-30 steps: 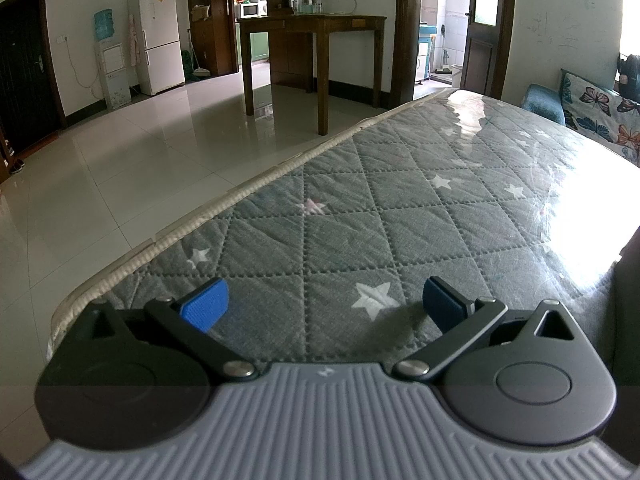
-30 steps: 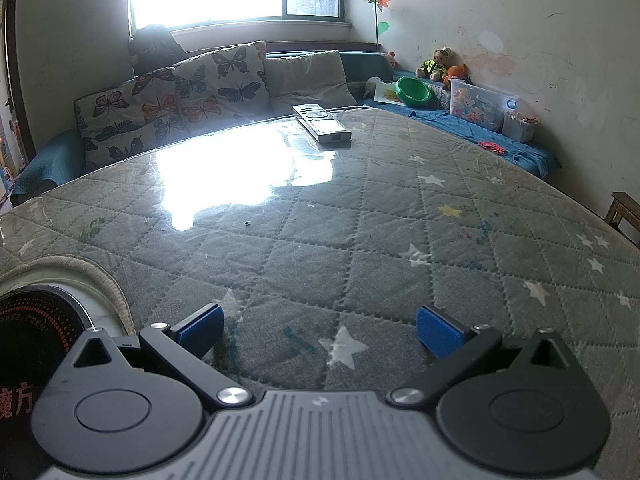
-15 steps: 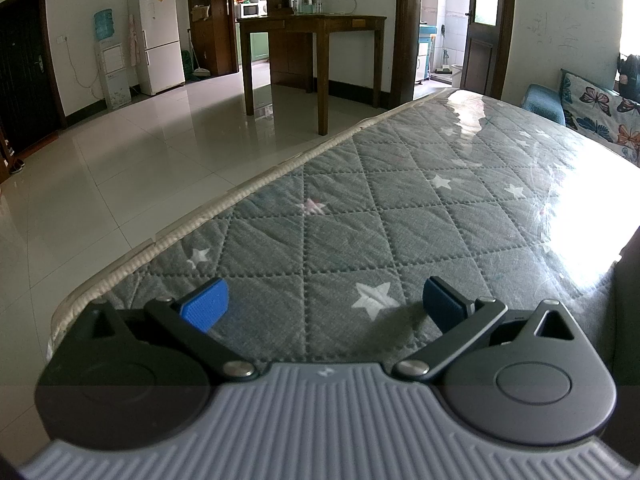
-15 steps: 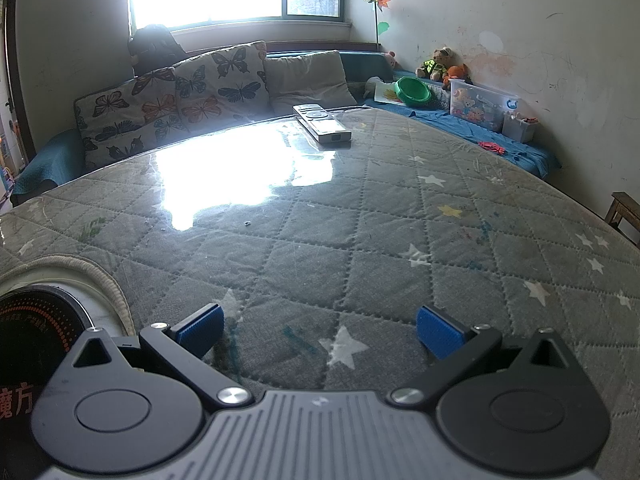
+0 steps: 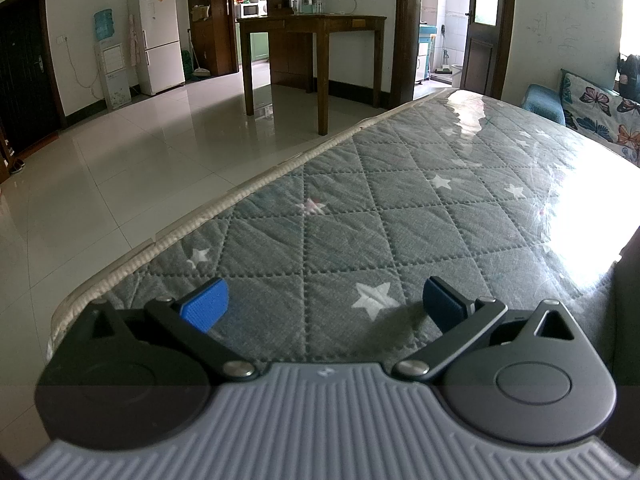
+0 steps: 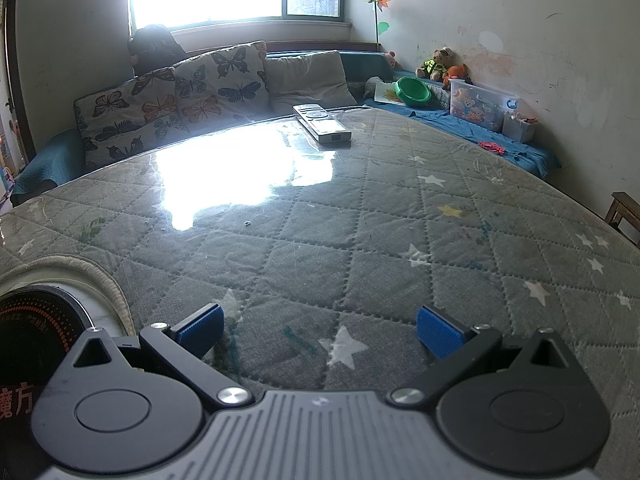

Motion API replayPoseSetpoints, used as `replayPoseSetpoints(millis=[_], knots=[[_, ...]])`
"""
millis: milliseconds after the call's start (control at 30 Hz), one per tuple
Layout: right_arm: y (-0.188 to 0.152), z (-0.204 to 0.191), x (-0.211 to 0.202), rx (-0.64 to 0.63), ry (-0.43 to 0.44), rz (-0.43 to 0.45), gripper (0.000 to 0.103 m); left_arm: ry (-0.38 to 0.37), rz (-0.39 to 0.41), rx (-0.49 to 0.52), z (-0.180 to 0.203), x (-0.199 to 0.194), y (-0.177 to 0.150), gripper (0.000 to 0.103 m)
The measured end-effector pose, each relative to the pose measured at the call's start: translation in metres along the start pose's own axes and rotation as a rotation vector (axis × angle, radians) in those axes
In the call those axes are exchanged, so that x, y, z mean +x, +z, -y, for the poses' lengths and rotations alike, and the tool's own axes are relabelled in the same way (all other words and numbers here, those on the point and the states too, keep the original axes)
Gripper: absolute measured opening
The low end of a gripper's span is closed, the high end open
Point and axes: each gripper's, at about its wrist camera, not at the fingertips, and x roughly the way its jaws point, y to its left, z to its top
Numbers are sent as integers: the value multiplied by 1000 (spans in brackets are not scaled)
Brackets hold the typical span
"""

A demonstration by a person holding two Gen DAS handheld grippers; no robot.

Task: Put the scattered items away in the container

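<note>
A white remote control (image 6: pixel 322 123) lies at the far edge of the grey quilted, star-patterned table top (image 6: pixel 360 220), well ahead of my right gripper (image 6: pixel 320 330), which is open with nothing between its blue pads. At the lower left of the right wrist view sits a container with a beige rope-like rim (image 6: pixel 102 280), holding a dark round object with red markings (image 6: pixel 36 320). My left gripper (image 5: pixel 324 306) is open and empty, low over the same quilted top (image 5: pixel 400 220) near its left edge. A dark shape (image 5: pixel 628 320) cuts in at the right edge of the left wrist view.
Butterfly cushions (image 6: pixel 180 100) and a sofa line the far side. A green bowl (image 6: pixel 412 90), plush toys (image 6: pixel 440 64) and a clear storage box (image 6: pixel 480 106) sit at the back right. In the left wrist view a tiled floor (image 5: pixel 120 160), wooden table (image 5: pixel 312 52) and fridge (image 5: pixel 158 40).
</note>
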Motion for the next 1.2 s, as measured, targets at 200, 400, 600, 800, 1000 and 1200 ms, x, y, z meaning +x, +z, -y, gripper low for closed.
replayPoseSetpoints(millis=[200,400,600,800,1000,1200], knots=[[0,0,0,0,0,0,103,0,0,0,0,0,0,103],[0,0,0,0,0,0,103,0,0,0,0,0,0,103],[0,0,0,0,0,0,103,0,0,0,0,0,0,103],[0,0,0,0,0,0,103,0,0,0,0,0,0,103],[0,0,0,0,0,0,103,0,0,0,0,0,0,103],[0,0,0,0,0,0,103,0,0,0,0,0,0,103]])
